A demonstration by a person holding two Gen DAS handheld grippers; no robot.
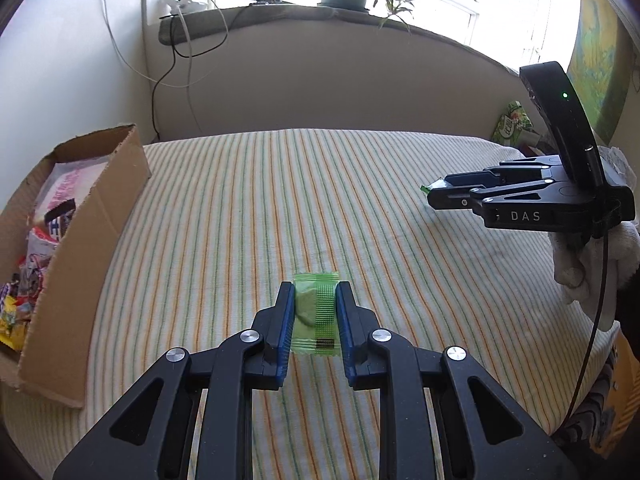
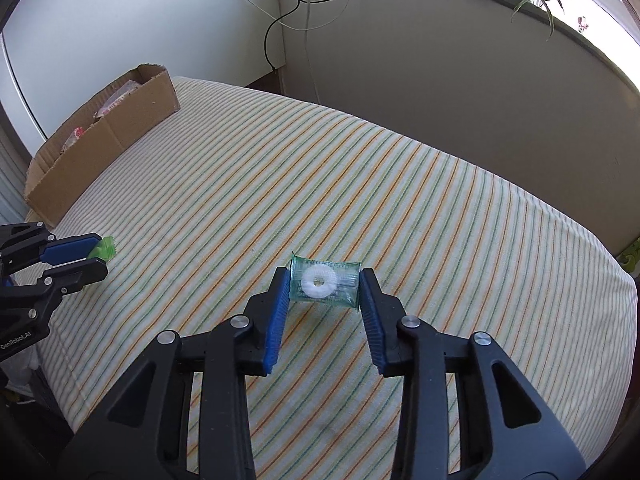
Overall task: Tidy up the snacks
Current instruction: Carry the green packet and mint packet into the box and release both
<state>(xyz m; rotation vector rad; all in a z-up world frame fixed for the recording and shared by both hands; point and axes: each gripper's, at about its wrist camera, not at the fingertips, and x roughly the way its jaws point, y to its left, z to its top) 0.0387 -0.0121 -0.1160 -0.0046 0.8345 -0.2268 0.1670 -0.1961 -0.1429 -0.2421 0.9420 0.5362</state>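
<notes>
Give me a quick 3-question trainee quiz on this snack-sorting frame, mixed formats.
1. True or false: the left gripper is shut on a light green wrapped candy.
2. Multiple choice: what shows inside the clear green wrapper in the right gripper? A) a white ring-shaped candy B) a brown cookie C) a red gummy
3. Fill in: the cardboard box of snacks sits on the striped cloth to the ____ of both grippers.

Key: 1 true; 2 A; 3 left
</notes>
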